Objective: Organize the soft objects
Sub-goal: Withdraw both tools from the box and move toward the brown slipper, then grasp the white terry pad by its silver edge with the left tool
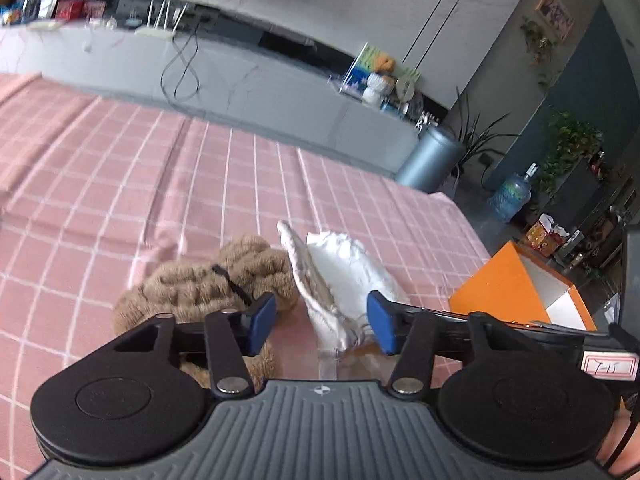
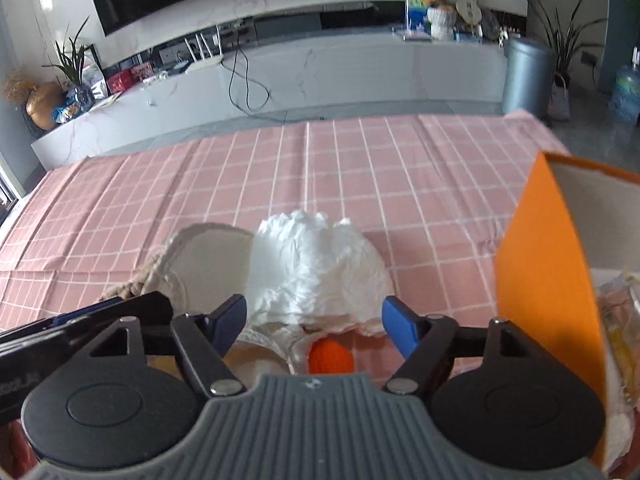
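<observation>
A white plush toy [image 1: 340, 272] lies on the pink checked cloth [image 1: 160, 184], with a brown knitted plush [image 1: 208, 280] touching its left side. My left gripper [image 1: 322, 322] is open, its fingers either side of the white toy's lower edge. In the right wrist view the white plush [image 2: 316, 264] shows an orange knitted part [image 2: 331, 356] below it. My right gripper [image 2: 314, 326] is open around that plush's near end. The left gripper's arm [image 2: 80, 320] shows at the left there.
An orange box [image 2: 548, 264] with a white inside stands open at the right and holds pale soft items [image 2: 620, 320]; it also shows in the left wrist view [image 1: 508, 284]. A grey TV bench [image 2: 280, 76], a grey bin [image 2: 528, 76] and plants lie beyond the table.
</observation>
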`<action>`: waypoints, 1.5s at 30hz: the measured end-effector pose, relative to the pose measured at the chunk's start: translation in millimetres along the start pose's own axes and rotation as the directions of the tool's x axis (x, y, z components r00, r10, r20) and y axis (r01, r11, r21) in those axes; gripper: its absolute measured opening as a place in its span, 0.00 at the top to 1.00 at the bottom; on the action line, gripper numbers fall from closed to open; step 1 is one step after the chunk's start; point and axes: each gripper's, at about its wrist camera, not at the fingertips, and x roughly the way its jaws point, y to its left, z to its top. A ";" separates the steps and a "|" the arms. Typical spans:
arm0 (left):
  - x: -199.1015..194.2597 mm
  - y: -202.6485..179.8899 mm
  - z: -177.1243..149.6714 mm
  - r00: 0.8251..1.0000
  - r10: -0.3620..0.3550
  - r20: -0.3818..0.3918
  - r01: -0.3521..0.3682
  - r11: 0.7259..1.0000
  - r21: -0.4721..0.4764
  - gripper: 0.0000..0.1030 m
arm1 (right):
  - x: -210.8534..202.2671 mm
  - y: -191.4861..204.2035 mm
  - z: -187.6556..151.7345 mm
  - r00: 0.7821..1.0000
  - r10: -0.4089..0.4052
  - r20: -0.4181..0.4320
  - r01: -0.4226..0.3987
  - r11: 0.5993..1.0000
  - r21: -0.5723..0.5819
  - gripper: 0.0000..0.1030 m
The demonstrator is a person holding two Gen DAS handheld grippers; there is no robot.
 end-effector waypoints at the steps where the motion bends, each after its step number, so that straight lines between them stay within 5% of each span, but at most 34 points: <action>1: 3.1 2.7 -2.2 1.000 -0.012 -0.013 0.011 1.000 -0.013 0.58 | 3.7 -1.8 -1.3 1.000 0.012 -0.011 -0.012 1.000 0.012 0.37; 3: 7.7 3.7 -6.2 0.999 -0.015 -0.036 0.015 1.000 -0.012 0.73 | 10.6 -2.7 -3.5 0.998 0.041 -0.037 -0.040 0.999 0.024 0.70; 4: 7.7 3.5 -9.1 0.999 -0.010 -0.038 0.010 1.000 -0.003 0.80 | 13.0 -2.6 -4.7 0.997 0.056 -0.047 -0.055 0.998 0.024 0.77; 10: -6.9 2.6 -21.9 1.000 0.017 -0.020 -0.017 1.000 -0.004 0.88 | -2.3 7.0 -15.9 0.998 0.063 -0.013 -0.064 0.997 -0.045 1.00; 30: -116.9 -41.4 -42.7 0.989 -0.041 0.140 0.030 0.996 0.082 0.90 | -96.1 -0.9 -58.3 0.989 0.110 0.096 -0.098 0.987 -0.130 1.00; 38: -126.4 -1.4 -75.9 0.989 0.134 0.061 -0.136 0.990 0.024 0.90 | -106.7 -6.6 -86.3 0.988 0.133 0.072 -0.122 0.983 -0.137 0.96; 45: -104.3 18.2 -95.9 0.963 0.266 -0.045 -0.266 0.964 0.015 0.84 | -107.5 1.4 -107.2 0.986 0.166 0.027 -0.159 0.974 -0.158 0.96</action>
